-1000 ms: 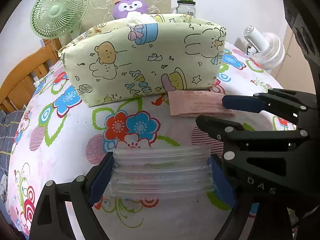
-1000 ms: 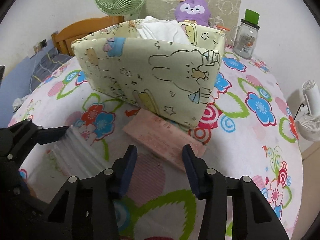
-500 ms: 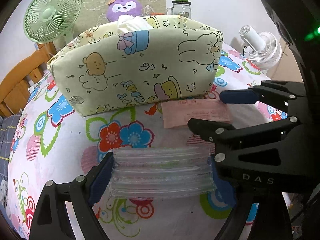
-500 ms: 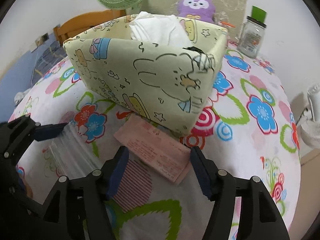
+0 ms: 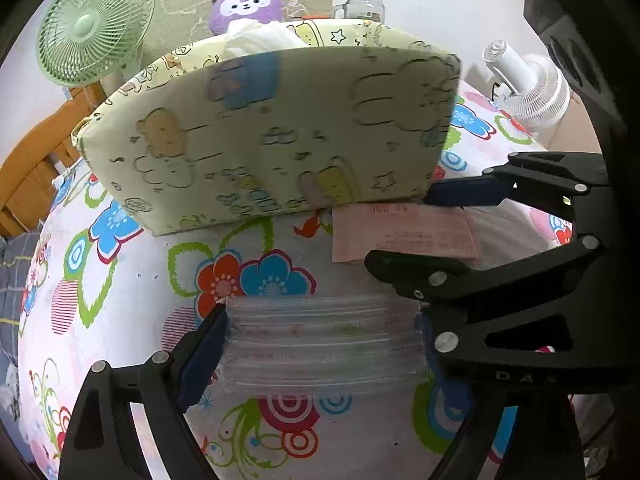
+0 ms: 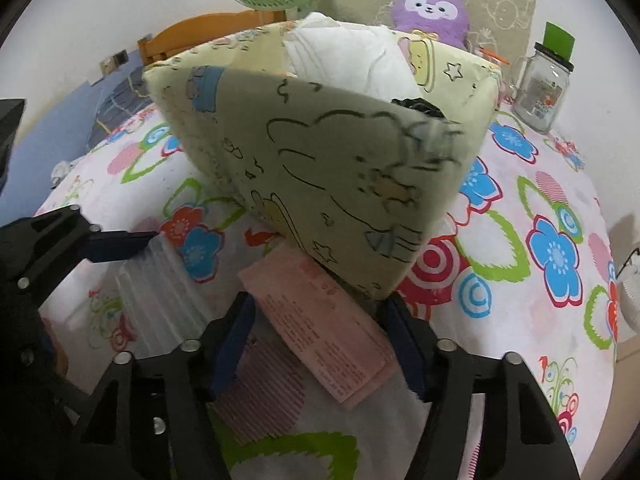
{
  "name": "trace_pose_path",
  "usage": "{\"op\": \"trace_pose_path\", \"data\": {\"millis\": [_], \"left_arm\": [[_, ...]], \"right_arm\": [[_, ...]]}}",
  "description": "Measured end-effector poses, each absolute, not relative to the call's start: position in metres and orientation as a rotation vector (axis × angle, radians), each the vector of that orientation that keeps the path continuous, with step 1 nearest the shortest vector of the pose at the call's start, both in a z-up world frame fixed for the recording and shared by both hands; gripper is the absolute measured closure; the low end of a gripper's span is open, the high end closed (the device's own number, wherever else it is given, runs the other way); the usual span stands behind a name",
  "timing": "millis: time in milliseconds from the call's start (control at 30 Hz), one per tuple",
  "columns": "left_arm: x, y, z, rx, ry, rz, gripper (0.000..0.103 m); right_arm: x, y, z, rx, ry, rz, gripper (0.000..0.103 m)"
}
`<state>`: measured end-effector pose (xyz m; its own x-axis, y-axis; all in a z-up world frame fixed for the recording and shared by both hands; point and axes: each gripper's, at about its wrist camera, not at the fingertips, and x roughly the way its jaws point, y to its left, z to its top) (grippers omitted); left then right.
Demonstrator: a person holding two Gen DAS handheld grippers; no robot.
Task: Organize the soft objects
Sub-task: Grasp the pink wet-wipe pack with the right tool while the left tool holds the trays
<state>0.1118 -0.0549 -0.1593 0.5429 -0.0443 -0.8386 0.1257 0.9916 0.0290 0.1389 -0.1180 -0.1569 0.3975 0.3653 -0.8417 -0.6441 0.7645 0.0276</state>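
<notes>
- The flowered tablecloth [image 5: 120,280] covers the table in both views.
- The fabric storage box [image 5: 272,132], pale yellow with cartoon animals, stands on the cloth; its near wall is blurred. Only the right wrist view looks down into it, showing white soft cloth [image 6: 348,56] piled inside and something dark at the near rim, too unclear to name.
- The green fan [image 5: 94,26] and purple plush toy [image 5: 248,4] stand behind the box in both views; the white fan [image 5: 528,88] shows clearly only in the left wrist view.
- The glass jar [image 6: 542,84] with a green lid carries a label too small to read.
- The left gripper [image 5: 322,344] is clamped on a clear ridged plastic pack [image 5: 320,344], held across its two ends above the cloth, near the box front.
- The right gripper [image 6: 320,340] stands spread wide, its fingers either side of a pink packet [image 6: 320,328] that lies flat on the cloth with one end at the box's corner. Whether the pads touch it cannot be told.
- The packet bears printed lines, illegible.
- Raised letters "DAS" mark the right gripper's body in the left wrist view.
</notes>
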Motion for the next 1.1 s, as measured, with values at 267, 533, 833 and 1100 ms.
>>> {"op": "trace_pose_path", "data": {"millis": [267, 533, 833, 1100], "left_arm": [[0.102, -0.060, -0.160, 0.107, 0.991, -0.119, 0.010], [0.080, -0.063, -0.163, 0.118, 0.976, -0.138, 0.010], [0.068, -0.052, -0.162, 0.120, 0.963, -0.127, 0.010], [0.069, -0.041, -0.158, 0.119, 0.939, -0.084, 0.010]], "right_arm": [[0.122, -0.117, -0.155, -0.312, 0.964, 0.670, 0.052], [0.102, -0.121, -0.154, -0.284, 0.971, 0.640, 0.059], [0.090, -0.120, -0.152, -0.198, 0.979, 0.579, 0.061], [0.086, -0.124, -0.150, -0.125, 0.987, 0.487, 0.061]]}}
